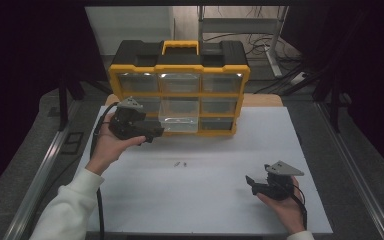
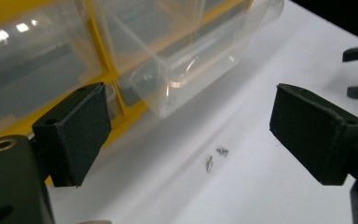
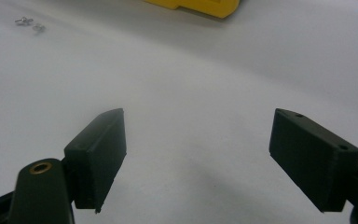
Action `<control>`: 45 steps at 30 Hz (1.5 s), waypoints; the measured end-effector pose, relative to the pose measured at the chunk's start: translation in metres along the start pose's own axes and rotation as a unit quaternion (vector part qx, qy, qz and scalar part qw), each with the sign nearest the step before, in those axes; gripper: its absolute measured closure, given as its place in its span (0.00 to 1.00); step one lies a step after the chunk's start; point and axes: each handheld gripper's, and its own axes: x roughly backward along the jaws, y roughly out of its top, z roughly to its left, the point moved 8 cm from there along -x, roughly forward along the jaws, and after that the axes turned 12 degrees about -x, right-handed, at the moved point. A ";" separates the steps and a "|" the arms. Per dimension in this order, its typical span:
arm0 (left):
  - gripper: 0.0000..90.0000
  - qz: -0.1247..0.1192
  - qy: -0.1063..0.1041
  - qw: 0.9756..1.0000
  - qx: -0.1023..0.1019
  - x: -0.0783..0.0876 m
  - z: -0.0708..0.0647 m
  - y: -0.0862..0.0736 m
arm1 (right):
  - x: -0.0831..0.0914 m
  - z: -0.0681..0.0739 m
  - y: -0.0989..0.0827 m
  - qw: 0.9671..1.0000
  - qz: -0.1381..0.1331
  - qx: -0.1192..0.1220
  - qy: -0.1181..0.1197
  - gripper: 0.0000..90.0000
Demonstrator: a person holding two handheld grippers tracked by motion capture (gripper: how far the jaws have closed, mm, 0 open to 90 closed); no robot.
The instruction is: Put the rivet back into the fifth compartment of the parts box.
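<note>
The two small metal pieces (image 1: 179,163) on the counter (image 1: 205,200) are too tiny to identify; the left claw (image 1: 155,131) hides the organizer's (image 1: 180,70) lower-left drawer.

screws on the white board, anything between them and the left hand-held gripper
Nothing visible. The two small screws lie on bare white board, and the left hand-held gripper is open above them. The pulled-out clear drawer sits behind, off that path.
</note>
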 end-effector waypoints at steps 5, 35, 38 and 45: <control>0.16 0.007 -0.003 1.000 0.001 -0.006 -0.003 -0.013 | 0.000 0.000 0.000 1.000 0.000 0.000 0.000 0.22; 0.22 0.057 -0.037 0.998 -0.013 -0.054 -0.027 -0.047 | -0.001 0.001 -0.001 1.000 0.003 0.001 0.000 0.22; 0.22 0.063 -0.040 0.997 -0.015 -0.059 -0.029 -0.050 | -0.001 0.001 -0.001 1.000 0.003 0.002 0.000 0.22; 0.22 0.081 -0.045 0.995 -0.021 -0.073 -0.033 -0.058 | -0.001 0.001 -0.001 1.000 0.005 0.001 0.000 0.22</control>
